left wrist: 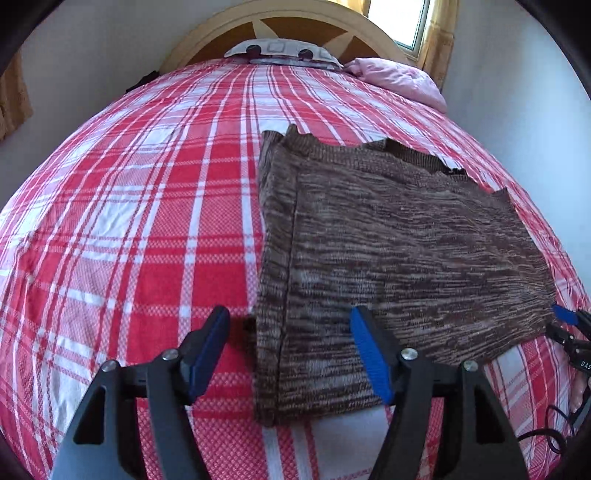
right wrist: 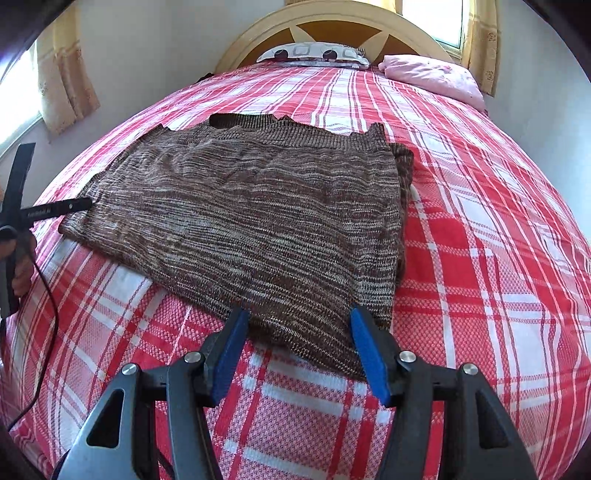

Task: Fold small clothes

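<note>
A brown marled knit sweater (left wrist: 399, 254) lies flat on the red and white plaid bedspread (left wrist: 140, 221), sleeves folded in along its sides. My left gripper (left wrist: 290, 319) is open, its blue pads straddling the sweater's near left hem corner. My right gripper (right wrist: 299, 319) is open over the near right hem corner of the sweater (right wrist: 266, 221). The right gripper's tip also shows at the right edge of the left wrist view (left wrist: 569, 321); the left gripper shows at the left edge of the right wrist view (right wrist: 48, 210). Neither holds cloth.
A patterned pillow (right wrist: 314, 53) and a pink pillow (right wrist: 436, 75) lie by the wooden headboard (right wrist: 332, 22). Walls and curtained windows surround the bed. A black cable (right wrist: 44, 314) trails over the bed's left edge.
</note>
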Available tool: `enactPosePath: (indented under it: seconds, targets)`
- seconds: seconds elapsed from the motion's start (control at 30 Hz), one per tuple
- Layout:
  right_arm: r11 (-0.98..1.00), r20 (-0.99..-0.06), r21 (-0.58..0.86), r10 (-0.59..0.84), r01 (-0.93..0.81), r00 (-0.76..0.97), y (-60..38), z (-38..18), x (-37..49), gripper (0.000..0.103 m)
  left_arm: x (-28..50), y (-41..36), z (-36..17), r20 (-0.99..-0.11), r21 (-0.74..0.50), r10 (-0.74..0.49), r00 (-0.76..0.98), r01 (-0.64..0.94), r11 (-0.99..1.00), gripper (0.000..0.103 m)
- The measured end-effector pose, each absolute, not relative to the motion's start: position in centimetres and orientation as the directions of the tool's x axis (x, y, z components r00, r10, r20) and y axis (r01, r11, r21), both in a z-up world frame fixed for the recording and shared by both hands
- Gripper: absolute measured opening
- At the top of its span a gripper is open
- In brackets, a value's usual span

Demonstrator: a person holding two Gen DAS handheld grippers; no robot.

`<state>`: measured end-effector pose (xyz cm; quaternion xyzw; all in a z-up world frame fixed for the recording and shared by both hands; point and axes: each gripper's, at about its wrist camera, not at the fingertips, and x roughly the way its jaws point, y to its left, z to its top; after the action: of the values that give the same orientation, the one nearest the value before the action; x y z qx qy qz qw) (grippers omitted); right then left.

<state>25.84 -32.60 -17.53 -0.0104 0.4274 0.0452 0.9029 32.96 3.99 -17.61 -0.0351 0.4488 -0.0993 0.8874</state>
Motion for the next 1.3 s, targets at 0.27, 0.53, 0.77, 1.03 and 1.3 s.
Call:
enactPosePath:
  seconds: [0.27,0.53,0.77,1.03,1.3]
  targets:
    - [0.997,-0.766,-0.012,0.043,-0.080,0.642,-32.0,-16.3,25.1,0.059,31.4,4.6,-18.1,-0.815,-0.048,-0.138,0.563,0.172,0.984,0.088]
    - [0.975,-0.698,0.103,0.213,-0.199,0.684,-26.2,-13.1,28.4,0.059,30.9,4.6,-18.4,-0.804,-0.039,-0.128,0.581,0.164,0.986,0.090]
    - [0.994,-0.776,-0.018,0.057,-0.112,0.629,-24.2,-18.0,30.2,0.059,30.8,4.8,-18.6,-0.806,-0.028,-0.103,0.583,0.136,0.990,0.099]
    - [0.989,-0.766,-0.070,0.029,-0.128,0.642,-23.6,-17.4,28.3,0.059,30.9,5.0,-18.7,-0.807,-0.035,-0.105,0.581,0.132,0.991,0.101]
    - [0.984,-0.716,-0.115,0.010,-0.132,0.698,-18.7,-14.8,31.6,0.059,31.0,5.0,-18.8,-0.809,-0.035,-0.106,0.578,0.132,0.991,0.103]
